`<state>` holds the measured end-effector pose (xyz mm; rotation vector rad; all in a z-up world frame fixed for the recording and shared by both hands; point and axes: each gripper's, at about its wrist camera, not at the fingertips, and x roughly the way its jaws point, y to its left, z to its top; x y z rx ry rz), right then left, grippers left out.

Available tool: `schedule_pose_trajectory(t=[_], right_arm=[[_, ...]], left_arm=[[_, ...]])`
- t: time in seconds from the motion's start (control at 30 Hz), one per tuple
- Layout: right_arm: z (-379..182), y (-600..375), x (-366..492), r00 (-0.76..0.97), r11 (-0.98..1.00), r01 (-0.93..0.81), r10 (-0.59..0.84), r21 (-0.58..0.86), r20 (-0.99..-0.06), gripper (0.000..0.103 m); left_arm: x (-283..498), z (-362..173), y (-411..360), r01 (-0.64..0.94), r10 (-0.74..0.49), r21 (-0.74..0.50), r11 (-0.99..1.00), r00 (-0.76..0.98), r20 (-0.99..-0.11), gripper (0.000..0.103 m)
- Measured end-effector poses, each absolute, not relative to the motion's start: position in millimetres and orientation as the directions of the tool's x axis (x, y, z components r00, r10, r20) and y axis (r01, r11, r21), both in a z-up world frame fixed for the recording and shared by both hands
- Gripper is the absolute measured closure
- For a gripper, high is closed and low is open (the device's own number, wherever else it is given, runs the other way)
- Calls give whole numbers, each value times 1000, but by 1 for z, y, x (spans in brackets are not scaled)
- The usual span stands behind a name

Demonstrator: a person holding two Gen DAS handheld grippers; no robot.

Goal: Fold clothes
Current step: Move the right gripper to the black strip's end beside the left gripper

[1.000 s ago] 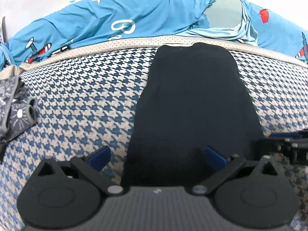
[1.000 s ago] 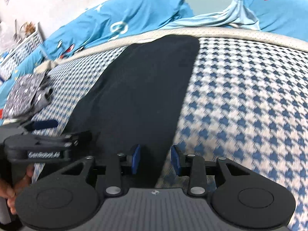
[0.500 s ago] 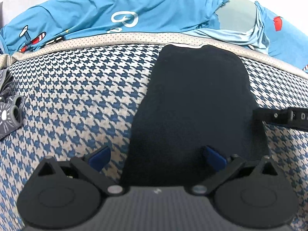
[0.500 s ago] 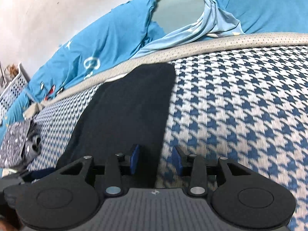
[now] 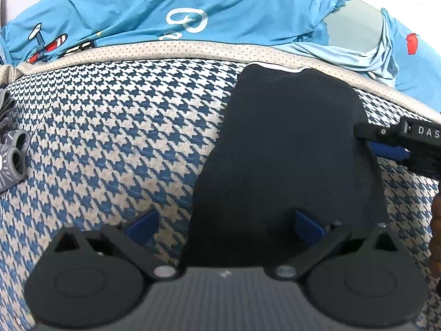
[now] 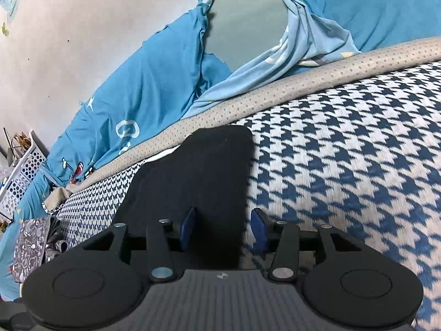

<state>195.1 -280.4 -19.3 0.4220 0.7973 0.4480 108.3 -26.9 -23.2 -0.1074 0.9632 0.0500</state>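
A dark folded garment (image 5: 284, 149) lies flat as a long strip on the houndstooth cover (image 5: 110, 143), reaching to the beige piped edge. My left gripper (image 5: 224, 223) is wide open over the garment's near left edge, one blue pad on the cover and one over the cloth. My right gripper (image 6: 223, 227) is open across the garment's (image 6: 198, 171) right edge, with cloth between the pads but not pinched. In the left wrist view the right gripper (image 5: 386, 149) enters from the right, at the garment's right side.
A blue printed sheet (image 5: 171, 19) is bunched behind the beige piping (image 6: 303, 82). Grey patterned clothes (image 6: 30, 242) sit at the far left. A white perforated basket (image 6: 19, 176) stands by the wall. Houndstooth cover (image 6: 344, 165) stretches to the right.
Both grippers have moved forward along the garment toward its far end. The right gripper has pitched up and shifted farther up the garment's right edge. Neither has closed.
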Motion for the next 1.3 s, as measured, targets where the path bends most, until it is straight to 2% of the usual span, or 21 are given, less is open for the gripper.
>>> schedule_pose_trajectory(t=[0.63,0.83,1.07,1.17,1.2,1.3], right_arm=[[-39,-266,230,556,696,-335,690,635,-463,58],[-40,-261,231,578,710,-334,674,620,-459,70],[-42,-254,229,608,731,-329,648,598,-458,69],[-40,-247,228,621,758,-334,624,560,-475,77],[-39,-245,228,620,763,-337,621,552,-480,85],[-35,-241,226,629,779,-335,603,530,-490,89]], left_arm=[[112,-26,-21,-111,-39,-116,987,537,-843,0],[111,-25,-19,-113,-57,-136,984,527,-848,0],[111,-26,-19,-114,-57,-136,984,525,-849,0],[110,-26,-20,-110,-52,-128,986,525,-850,0],[110,-26,-21,-109,-50,-125,986,525,-850,0],[110,-26,-21,-111,-48,-125,986,526,-849,0]])
